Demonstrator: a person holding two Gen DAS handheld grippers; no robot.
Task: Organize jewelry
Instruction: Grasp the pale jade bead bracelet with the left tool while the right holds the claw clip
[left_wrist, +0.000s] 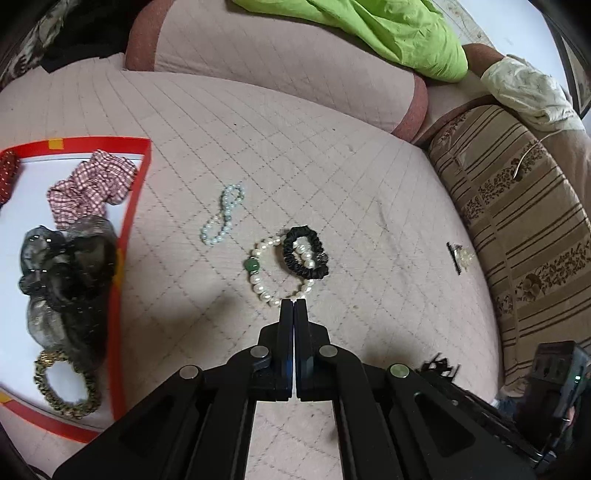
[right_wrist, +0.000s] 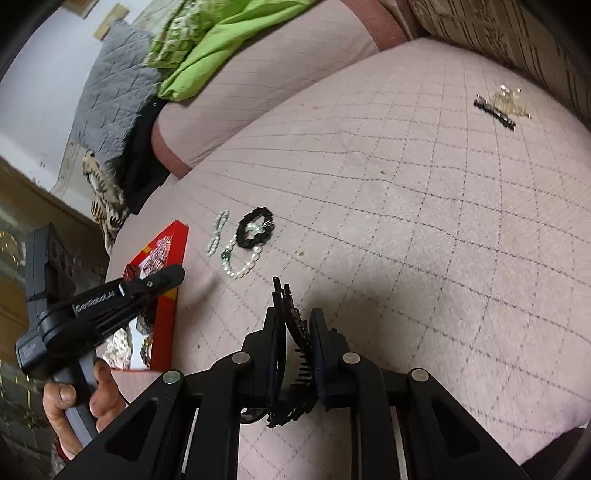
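quilted pink cushion (left_wrist: 332, 177) (sofa seat); left gripper (left_wrist: 294, 303) fingers pressed together, right gripper (right_wrist: 295, 317) pinching black comb (right_wrist: 295, 343).

Left gripper (left_wrist: 294, 303): fingers pressed together, nothing between them, tips angled down; seen from the right wrist, the left hand (right_wrist: 79, 400) wraps its grey handle; right gripper (right_wrist: 295, 317): fingers clamped on a black toothed hair comb (right_wrist: 295, 350).

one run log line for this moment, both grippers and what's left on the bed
left hand-held gripper: shut, empty | right hand-held gripper: shut on black hair comb | loose: pearl bracelet, black scrunchie
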